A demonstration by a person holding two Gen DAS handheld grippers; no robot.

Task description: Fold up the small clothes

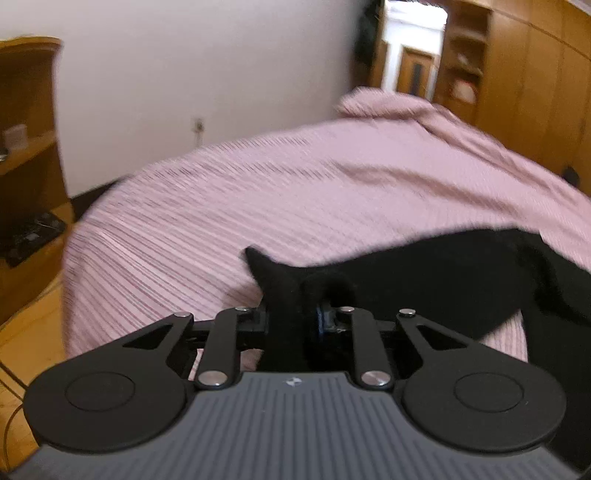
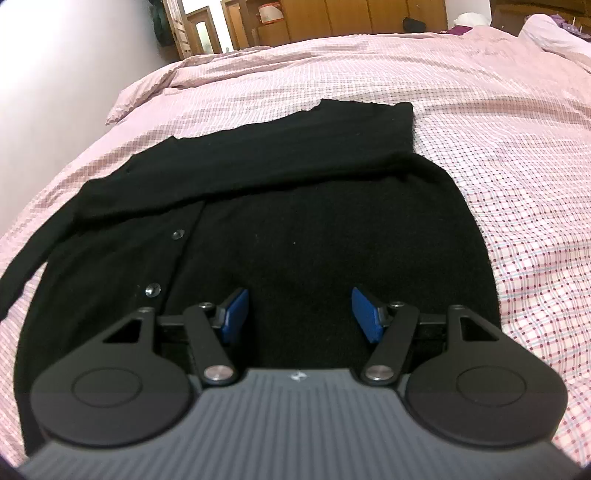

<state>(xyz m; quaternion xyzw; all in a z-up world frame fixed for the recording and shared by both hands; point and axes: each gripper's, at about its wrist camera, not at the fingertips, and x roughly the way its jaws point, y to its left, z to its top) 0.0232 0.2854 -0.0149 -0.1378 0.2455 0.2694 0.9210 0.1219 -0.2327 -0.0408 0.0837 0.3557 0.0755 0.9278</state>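
A black buttoned cardigan [image 2: 295, 229] lies on the pink checked bed cover [image 2: 498, 147]. One sleeve is folded across its upper part, and another sleeve trails off to the left [image 2: 22, 269]. My right gripper [image 2: 299, 314] is open, its blue pads [image 2: 236, 314] spread just above the cardigan's lower body. In the left wrist view my left gripper [image 1: 299, 317] is shut on a fold of the black cardigan [image 1: 443, 280], and holds it raised above the bed [image 1: 258, 192]. The cloth hides the fingertips.
A wooden shelf unit [image 1: 26, 147] stands left of the bed with a dark object on the wooden floor [image 1: 29, 236]. A white wall is behind. Wooden wardrobes [image 1: 524, 81] and a doorway stand at the far end. A pillow [image 2: 554, 33] lies at the far right.
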